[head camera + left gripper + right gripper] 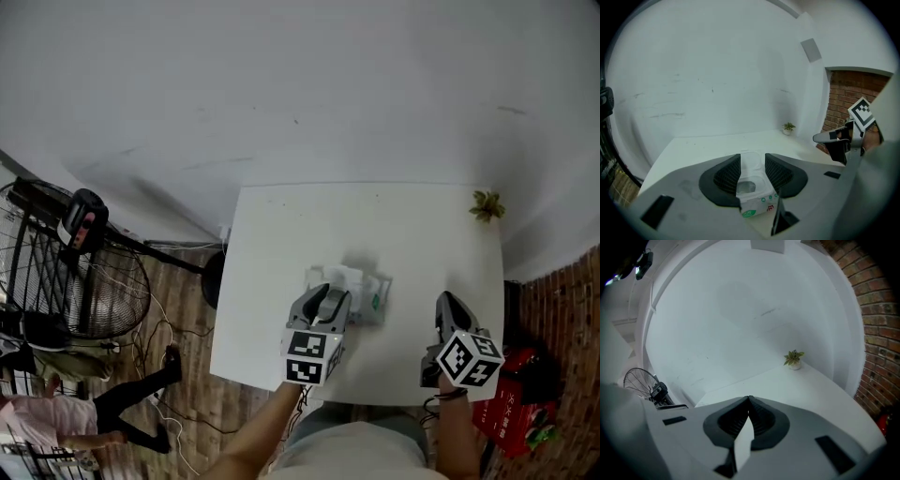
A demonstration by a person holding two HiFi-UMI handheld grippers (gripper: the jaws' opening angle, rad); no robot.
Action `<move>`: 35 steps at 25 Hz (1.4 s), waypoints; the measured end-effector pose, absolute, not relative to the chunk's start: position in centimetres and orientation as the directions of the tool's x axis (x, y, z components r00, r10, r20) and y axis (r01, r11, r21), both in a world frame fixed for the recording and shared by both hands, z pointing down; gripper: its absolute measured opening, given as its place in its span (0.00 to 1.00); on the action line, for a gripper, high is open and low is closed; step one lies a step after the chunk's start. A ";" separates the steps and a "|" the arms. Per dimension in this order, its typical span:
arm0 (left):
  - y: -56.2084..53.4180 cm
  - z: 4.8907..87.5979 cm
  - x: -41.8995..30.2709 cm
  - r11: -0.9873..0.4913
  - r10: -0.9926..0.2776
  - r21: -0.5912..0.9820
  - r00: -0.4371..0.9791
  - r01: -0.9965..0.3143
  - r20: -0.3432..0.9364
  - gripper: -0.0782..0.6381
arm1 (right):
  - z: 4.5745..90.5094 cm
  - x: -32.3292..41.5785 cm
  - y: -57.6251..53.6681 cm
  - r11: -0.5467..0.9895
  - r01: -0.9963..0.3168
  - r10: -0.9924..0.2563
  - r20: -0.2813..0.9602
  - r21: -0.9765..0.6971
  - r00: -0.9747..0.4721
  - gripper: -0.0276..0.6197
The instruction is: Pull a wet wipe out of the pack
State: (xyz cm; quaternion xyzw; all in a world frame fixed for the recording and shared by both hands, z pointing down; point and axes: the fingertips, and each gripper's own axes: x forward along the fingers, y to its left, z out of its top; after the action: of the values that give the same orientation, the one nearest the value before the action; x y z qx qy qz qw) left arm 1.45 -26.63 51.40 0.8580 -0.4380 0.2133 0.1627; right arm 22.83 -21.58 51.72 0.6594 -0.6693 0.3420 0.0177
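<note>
**Pack clamped on the left, wipe pinched on the right**
My left gripper (752, 166) squeezes the soft, glossy wet wipe pack (754, 206) from both sides on the white table (281, 244). Its flip lid is open toward 12 o'clock, and its length seems to run 12 to 6. My right gripper (749, 404), at 4 o'clock from the pack and well apart, has its ribbed jaws pressed on a limp white wet wipe (743, 441).

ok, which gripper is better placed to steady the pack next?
Left gripper: its jaws clasp the pack from both sides. The right gripper is off to the side, shut on a white sheet.
</note>
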 end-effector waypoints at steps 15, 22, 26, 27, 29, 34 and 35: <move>-26.2 56.4 1.9 -0.625 -0.540 0.114 0.533 -0.772 0.651 0.34 | 54.6 23.0 -21.6 -0.128 -0.875 -0.841 0.519 -0.468 -0.154 0.04; -26.7 57.7 1.2 -0.636 -0.509 0.098 0.512 -0.766 0.692 0.34 | 55.3 22.5 -21.8 -0.128 -0.868 -0.834 0.526 -0.480 -0.168 0.04; -26.6 58.4 1.5 -0.661 -0.474 0.096 0.513 -0.744 0.716 0.34 | 55.7 22.7 -21.9 -0.138 -0.865 -0.831 0.532 -0.482 -0.164 0.04; -26.5 58.6 1.5 -0.668 -0.464 0.093 0.511 -0.738 0.723 0.34 | 55.8 22.7 -21.9 -0.141 -0.864 -0.830 0.533 -0.484 -0.163 0.04; -26.4 58.9 1.6 -0.680 -0.448 0.089 0.508 -0.728 0.736 0.34 | 56.0 22.8 -22.0 -0.148 -0.861 -0.830 0.535 -0.487 -0.160 0.04; -26.4 59.1 1.6 -0.706 -0.402 0.104 0.517 -0.700 0.756 0.32 | 56.6 22.7 -21.9 -0.161 -0.853 -0.824 0.543 -0.497 -0.161 0.04; -26.4 59.2 1.6 -0.710 -0.385 0.118 0.523 -0.695 0.760 0.32 | 56.7 22.7 -22.0 -0.162 -0.852 -0.823 0.544 -0.498 -0.162 0.04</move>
State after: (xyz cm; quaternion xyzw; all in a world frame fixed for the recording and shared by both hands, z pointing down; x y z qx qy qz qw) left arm 1.62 -26.36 59.20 0.8472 -0.3186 0.3702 0.2090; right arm 22.69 -21.98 56.75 0.6470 -0.6472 0.4029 0.0177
